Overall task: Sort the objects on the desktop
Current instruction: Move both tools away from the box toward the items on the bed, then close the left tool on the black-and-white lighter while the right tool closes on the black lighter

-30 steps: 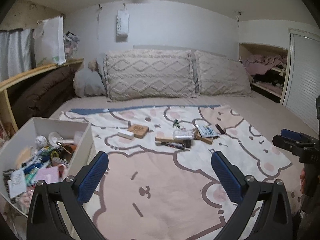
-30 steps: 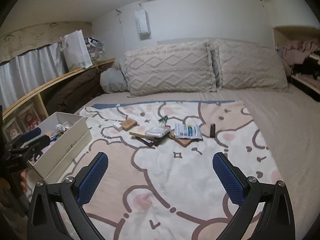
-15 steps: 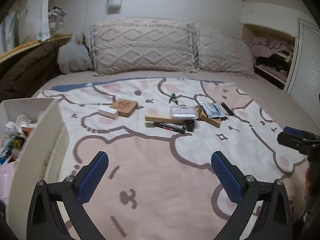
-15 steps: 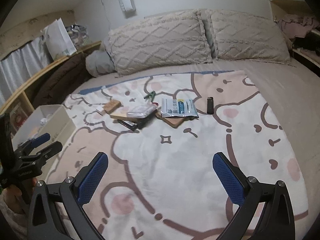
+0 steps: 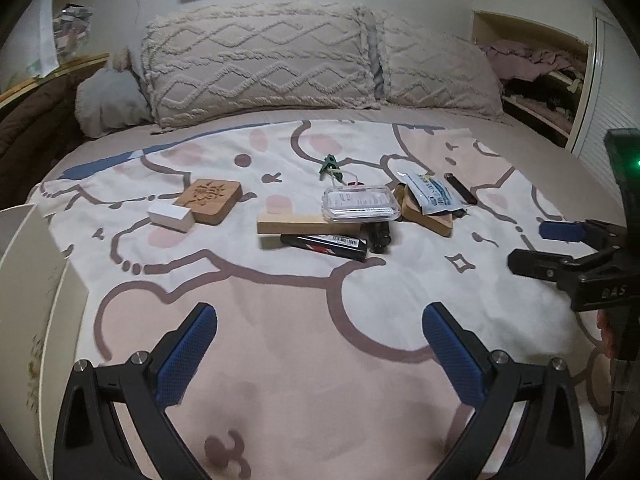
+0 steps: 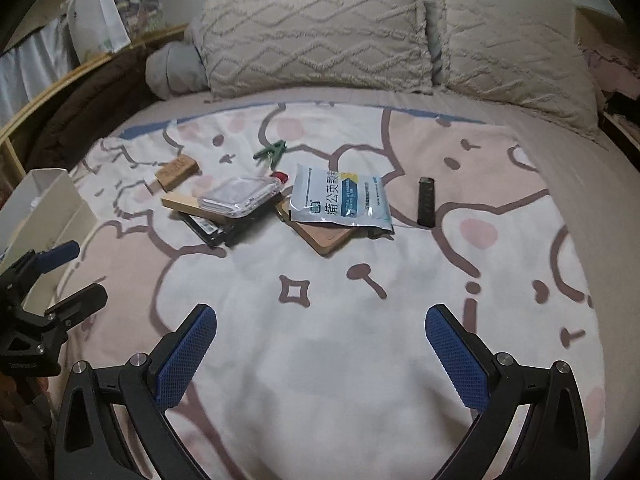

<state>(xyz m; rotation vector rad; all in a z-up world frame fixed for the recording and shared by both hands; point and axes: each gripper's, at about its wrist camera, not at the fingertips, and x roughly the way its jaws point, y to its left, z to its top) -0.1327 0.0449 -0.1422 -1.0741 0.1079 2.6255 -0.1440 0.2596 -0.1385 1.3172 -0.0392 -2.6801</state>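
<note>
A cluster of small objects lies on the cartoon blanket [image 5: 320, 300]: a carved wooden coaster [image 5: 209, 200], a white box [image 5: 170, 216], a wooden stick [image 5: 296, 225], a clear plastic case [image 5: 361, 202], a black tube [image 5: 324, 245], a green clip [image 5: 330, 165], a blue-white sachet [image 6: 340, 198] on a wooden board [image 6: 326, 238], and a black lighter [image 6: 426, 201]. My left gripper [image 5: 318, 354] is open and empty, short of the cluster. My right gripper [image 6: 320, 356] is open and empty, short of the sachet.
A white storage box [image 6: 52, 208] stands at the blanket's left edge. Two textured pillows [image 5: 260, 64] lean at the headboard. A brown quilt [image 6: 92, 112] and a wooden shelf lie on the left. A wardrobe nook [image 5: 536, 72] is on the right.
Both grippers have moved forward and lower toward the object cluster, which looks larger. The white box has slid to the left edge of view. Both stay open.
</note>
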